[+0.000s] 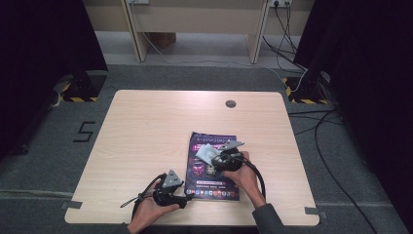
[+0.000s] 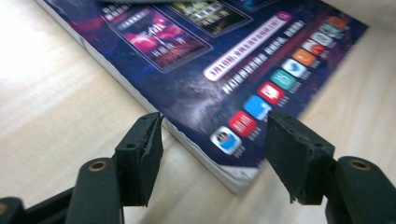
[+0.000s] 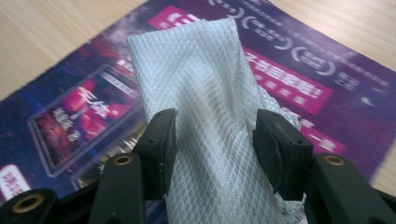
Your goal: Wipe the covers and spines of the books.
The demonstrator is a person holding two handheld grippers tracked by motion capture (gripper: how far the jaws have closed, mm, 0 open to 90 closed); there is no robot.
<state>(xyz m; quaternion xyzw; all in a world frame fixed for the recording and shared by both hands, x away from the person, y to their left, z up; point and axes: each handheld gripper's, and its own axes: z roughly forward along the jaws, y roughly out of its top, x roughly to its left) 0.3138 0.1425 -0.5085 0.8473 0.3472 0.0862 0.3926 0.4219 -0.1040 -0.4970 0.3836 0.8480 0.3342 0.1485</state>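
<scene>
Down at the bottom of the high view, the left tongs [image 1: 182,200] sit at the near left corner of the magazine [image 1: 214,165], and in the left gripper view they stand released, jaws spread either side of that corner [image 2: 233,175] without touching it; the stacked page edges show between them. My read: they are lining up to pin or steady the magazine, not gripping yet.

A little farther up, centre of the high view, the right tongs [image 1: 214,158] are clenched on a white wiping cloth [image 1: 207,153]. The right gripper view shows it plainly: the diamond-textured cloth [image 3: 205,107] bunched between both pads, draped over the purple cover [image 3: 303,79].

So the cloth is picked up and already on the cover; the wiping itself looks barely under way, with most of the cover left to go.

Hard to make out: whether the cloth's underside actually presses on the cover, and the cover's print is too blurred to read. The wooden table [image 1: 146,126] stretches bare beyond.
</scene>
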